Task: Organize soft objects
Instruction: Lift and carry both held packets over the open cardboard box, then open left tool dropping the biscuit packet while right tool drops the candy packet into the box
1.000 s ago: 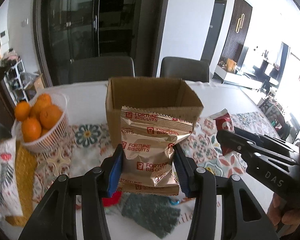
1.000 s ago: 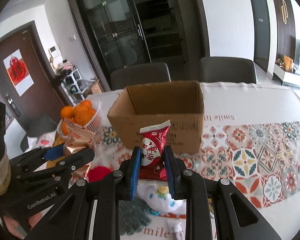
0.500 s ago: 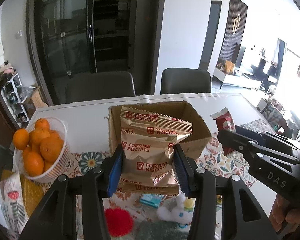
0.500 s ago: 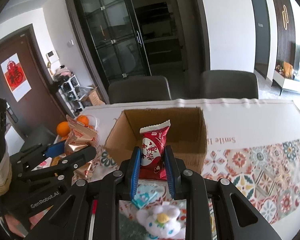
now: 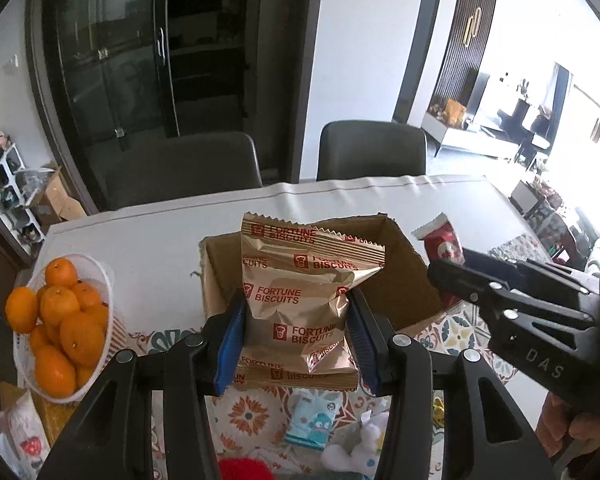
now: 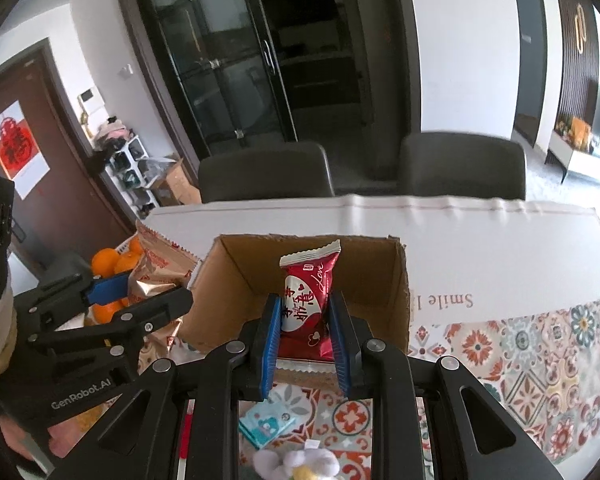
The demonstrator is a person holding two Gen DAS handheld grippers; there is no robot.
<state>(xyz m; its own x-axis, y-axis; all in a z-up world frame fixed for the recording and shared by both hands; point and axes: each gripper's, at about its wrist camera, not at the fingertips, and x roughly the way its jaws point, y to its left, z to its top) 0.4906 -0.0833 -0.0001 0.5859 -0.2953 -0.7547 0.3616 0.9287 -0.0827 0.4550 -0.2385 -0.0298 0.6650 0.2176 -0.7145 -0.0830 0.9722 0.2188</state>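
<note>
Left gripper [image 5: 296,344]: pinching gold biscuit packs [image 5: 300,300].
Right gripper [image 6: 305,340]: pinching red snack pack [image 6: 306,304].
Box [image 6: 396,292]: open, just beyond both packs.
Basket [image 5: 100,280]: oranges, left of box.

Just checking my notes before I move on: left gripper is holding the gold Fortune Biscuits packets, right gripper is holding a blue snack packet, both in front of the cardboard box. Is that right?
Not quite. The snack packet between the right gripper's fingers is red, not blue, as the right wrist view shows. The rest holds: the left gripper holds the gold Fortune Biscuits packets, both in front of the cardboard box.
</note>
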